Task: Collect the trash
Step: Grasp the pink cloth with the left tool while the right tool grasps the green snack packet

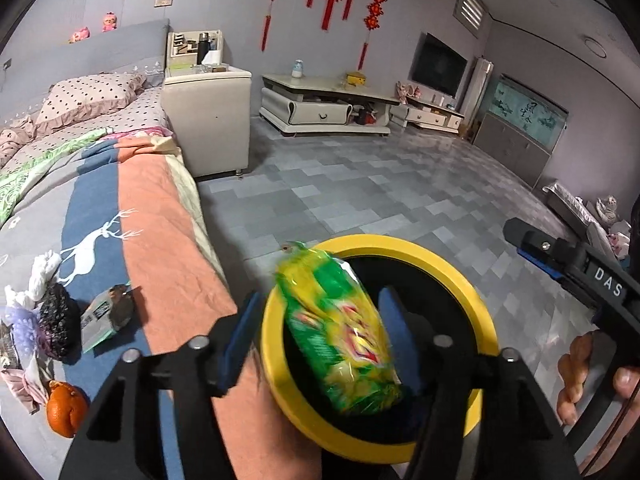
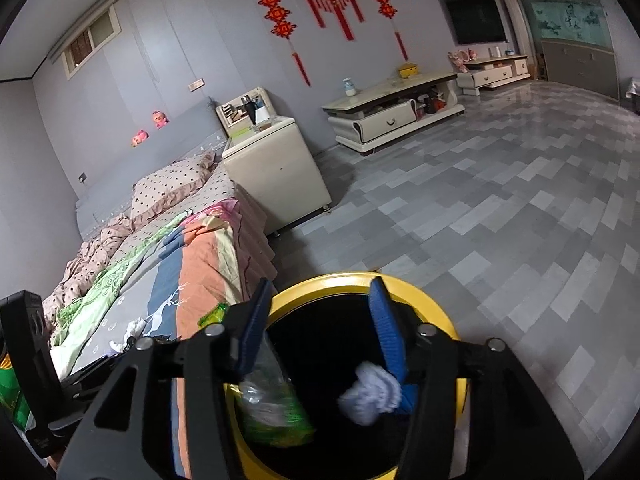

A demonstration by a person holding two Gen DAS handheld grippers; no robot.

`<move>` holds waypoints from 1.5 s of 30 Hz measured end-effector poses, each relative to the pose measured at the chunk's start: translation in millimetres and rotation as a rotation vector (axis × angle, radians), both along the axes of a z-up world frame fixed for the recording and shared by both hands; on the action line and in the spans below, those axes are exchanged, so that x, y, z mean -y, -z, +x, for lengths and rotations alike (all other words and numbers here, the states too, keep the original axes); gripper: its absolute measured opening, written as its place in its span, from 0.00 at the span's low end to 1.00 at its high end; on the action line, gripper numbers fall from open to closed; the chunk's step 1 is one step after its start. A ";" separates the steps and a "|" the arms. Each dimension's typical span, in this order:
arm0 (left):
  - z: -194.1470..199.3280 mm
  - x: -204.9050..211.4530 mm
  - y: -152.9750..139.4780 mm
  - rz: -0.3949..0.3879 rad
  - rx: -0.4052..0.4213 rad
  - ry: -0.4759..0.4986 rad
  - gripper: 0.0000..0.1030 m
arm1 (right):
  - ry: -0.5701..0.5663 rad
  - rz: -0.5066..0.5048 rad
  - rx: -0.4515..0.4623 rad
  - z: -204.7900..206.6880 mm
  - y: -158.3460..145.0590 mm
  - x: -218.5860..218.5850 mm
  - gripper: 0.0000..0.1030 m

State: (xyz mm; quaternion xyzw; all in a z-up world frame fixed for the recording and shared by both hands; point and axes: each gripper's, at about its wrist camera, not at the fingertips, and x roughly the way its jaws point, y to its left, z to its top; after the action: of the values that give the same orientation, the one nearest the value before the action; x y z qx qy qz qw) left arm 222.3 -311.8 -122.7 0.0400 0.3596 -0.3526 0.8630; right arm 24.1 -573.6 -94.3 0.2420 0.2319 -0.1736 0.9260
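Bed (image 1: 160, 240): orange, wrappers left to collect. Yellow-rimmed bin (image 1: 448, 258): beside bed, under me. My left gripper (image 1: 320, 344): parted, snack packet (image 1: 340, 332) falling free. My right gripper (image 2: 320, 336): parted, tissue wad (image 2: 370, 396) dropping. Judgement: hold above the opening till both land.

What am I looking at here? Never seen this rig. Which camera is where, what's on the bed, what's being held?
No robot: a person carries a handheld two-finger gripper in each hand, each with a fisheye camera looking along its fingers. The left wrist view shows the left gripper open, with a green and yellow snack bag blurred between its blue pads above the yellow-rimmed black bin. The right wrist view shows the right gripper open over the same bin; a crumpled white tissue is by its right finger. On the bed's patterned blanket lie an orange peel, a torn wrapper and more tissue.
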 end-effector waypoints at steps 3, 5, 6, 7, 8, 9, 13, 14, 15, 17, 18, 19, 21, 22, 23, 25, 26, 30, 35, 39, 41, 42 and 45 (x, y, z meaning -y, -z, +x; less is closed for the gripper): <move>1.7 -15.3 -4.4 0.001 0.015 -0.030 0.70 | 0.002 -0.003 -0.005 -1.5 -2.2 -5.6 0.60; 3.0 -26.5 -7.2 0.006 0.025 -0.051 0.76 | -0.011 -0.018 -0.002 -1.6 -4.7 -14.1 0.65; 5.0 -33.6 -8.8 0.011 0.032 -0.068 0.78 | -0.020 -0.023 -0.001 -1.1 -6.5 -18.6 0.67; 6.8 -40.9 -10.3 0.012 0.035 -0.084 0.79 | -0.032 -0.026 0.003 -0.6 -8.1 -23.3 0.67; 8.9 -47.8 -11.3 0.013 0.036 -0.097 0.80 | -0.054 -0.028 0.009 0.5 -9.8 -29.6 0.69; 11.7 -58.6 -12.1 0.015 0.034 -0.121 0.81 | -0.074 -0.036 0.013 2.3 -12.1 -36.9 0.70; 19.6 -93.2 -13.6 0.012 0.021 -0.183 0.81 | -0.144 -0.082 0.036 9.9 -22.0 -67.9 0.72; 20.7 -104.0 -13.4 0.015 0.024 -0.203 0.81 | -0.163 -0.086 0.043 12.2 -24.8 -75.8 0.73; 21.8 -110.8 -13.2 0.018 0.027 -0.217 0.82 | -0.179 -0.086 0.047 15.3 -27.5 -83.3 0.73; 26.0 -130.4 -11.5 0.027 0.028 -0.258 0.82 | -0.218 -0.081 0.050 22.1 -31.5 -98.1 0.73; 28.0 -140.0 -10.0 0.030 0.026 -0.275 0.82 | -0.239 -0.076 0.048 26.3 -32.5 -106.1 0.73; 29.9 -146.1 -8.7 0.034 0.024 -0.289 0.82 | -0.255 -0.071 0.046 29.6 -33.0 -112.5 0.73; 34.6 -165.6 -4.7 0.049 0.021 -0.330 0.82 | -0.298 -0.065 0.040 38.0 -33.1 -129.5 0.73; 35.9 -172.8 -3.1 0.053 0.019 -0.345 0.82 | -0.313 -0.067 0.035 41.5 -33.4 -137.1 0.73; 36.0 -179.4 -1.7 0.057 0.017 -0.358 0.82 | -0.325 -0.068 0.032 45.2 -33.7 -143.5 0.73; 40.7 -197.6 2.4 0.069 0.013 -0.394 0.82 | -0.356 -0.069 0.024 54.1 -33.5 -158.5 0.73; 43.2 -204.7 4.2 0.075 0.011 -0.410 0.82 | -0.371 -0.071 0.019 58.9 -33.2 -166.0 0.73; 53.9 -239.4 15.1 0.087 -0.010 -0.481 0.82 | -0.413 -0.082 -0.005 80.9 -29.6 -191.2 0.73; 64.5 -271.8 30.4 0.103 -0.038 -0.545 0.82 | -0.448 -0.085 -0.049 112.3 -15.3 -209.7 0.73; 74.7 -289.0 45.3 0.108 -0.070 -0.577 0.82 | -0.470 -0.088 -0.091 141.5 0.2 -221.0 0.73; 79.1 -293.1 50.6 0.105 -0.080 -0.582 0.82 | -0.483 -0.075 -0.121 161.6 10.7 -226.4 0.73; 81.3 -294.1 52.3 0.107 -0.081 -0.582 0.82 | -0.486 -0.069 -0.132 169.0 14.9 -228.6 0.73; 87.8 -295.8 60.0 0.117 -0.080 -0.578 0.82 | -0.499 -0.055 -0.167 195.4 30.3 -236.7 0.73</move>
State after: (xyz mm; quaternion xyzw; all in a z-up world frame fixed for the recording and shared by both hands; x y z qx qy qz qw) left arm 310.1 -16.0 -182.7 -0.0284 0.4095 -0.0722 0.9090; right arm 219.5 -337.0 -124.6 0.1372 0.3550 0.0345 0.9241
